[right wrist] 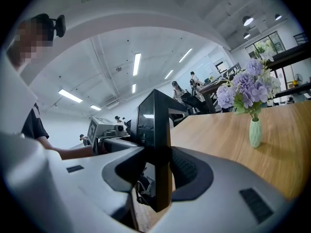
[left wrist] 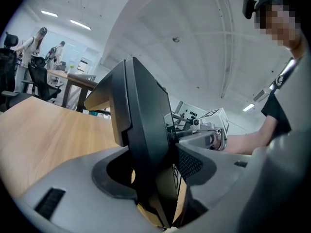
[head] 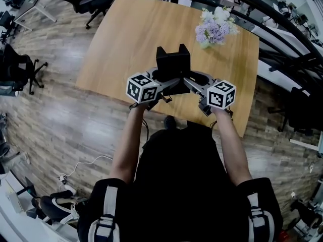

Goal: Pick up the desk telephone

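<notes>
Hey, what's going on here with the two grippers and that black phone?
A person has the left gripper and the right gripper clamped on opposite sides of the black desk telephone, over the near part of the wooden table. A vase of purple flowers stands farther back. Whether the telephone is clear of the tabletop is unclear.

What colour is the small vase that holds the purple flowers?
Pale green vase, clearest in the right gripper view.

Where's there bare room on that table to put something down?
The light wooden table is bare across its whole left half and between the black desk telephone and the pale vase of purple flowers. It is crowded only near the front edge, where the left tool and right tool grip the telephone.
</notes>
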Action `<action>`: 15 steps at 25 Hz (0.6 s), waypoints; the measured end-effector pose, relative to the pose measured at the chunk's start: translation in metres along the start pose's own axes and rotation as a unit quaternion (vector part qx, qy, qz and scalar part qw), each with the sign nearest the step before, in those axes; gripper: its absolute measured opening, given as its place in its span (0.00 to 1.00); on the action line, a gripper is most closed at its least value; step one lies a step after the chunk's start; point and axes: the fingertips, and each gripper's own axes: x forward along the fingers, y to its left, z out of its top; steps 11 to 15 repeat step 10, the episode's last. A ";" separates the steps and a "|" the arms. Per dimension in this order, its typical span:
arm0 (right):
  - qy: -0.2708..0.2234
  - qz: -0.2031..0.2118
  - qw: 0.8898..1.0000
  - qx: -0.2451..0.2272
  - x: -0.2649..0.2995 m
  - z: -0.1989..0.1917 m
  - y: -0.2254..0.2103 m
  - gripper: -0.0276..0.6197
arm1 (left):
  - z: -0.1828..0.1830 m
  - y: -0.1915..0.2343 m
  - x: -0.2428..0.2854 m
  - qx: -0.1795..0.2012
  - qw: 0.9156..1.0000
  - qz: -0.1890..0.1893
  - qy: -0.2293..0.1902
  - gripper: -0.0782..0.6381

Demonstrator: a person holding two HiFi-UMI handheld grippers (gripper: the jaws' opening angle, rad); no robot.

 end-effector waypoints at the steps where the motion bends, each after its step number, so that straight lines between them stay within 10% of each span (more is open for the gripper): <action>1: 0.000 0.000 1.000 0.000 0.000 0.000 0.001 0.30 | 0.000 0.000 -0.001 0.001 1.000 0.000 0.000 0.48; 15: -0.007 -0.002 1.000 0.000 -0.002 -0.001 0.006 0.30 | 0.001 -0.005 -0.005 0.009 1.000 0.002 -0.001 0.48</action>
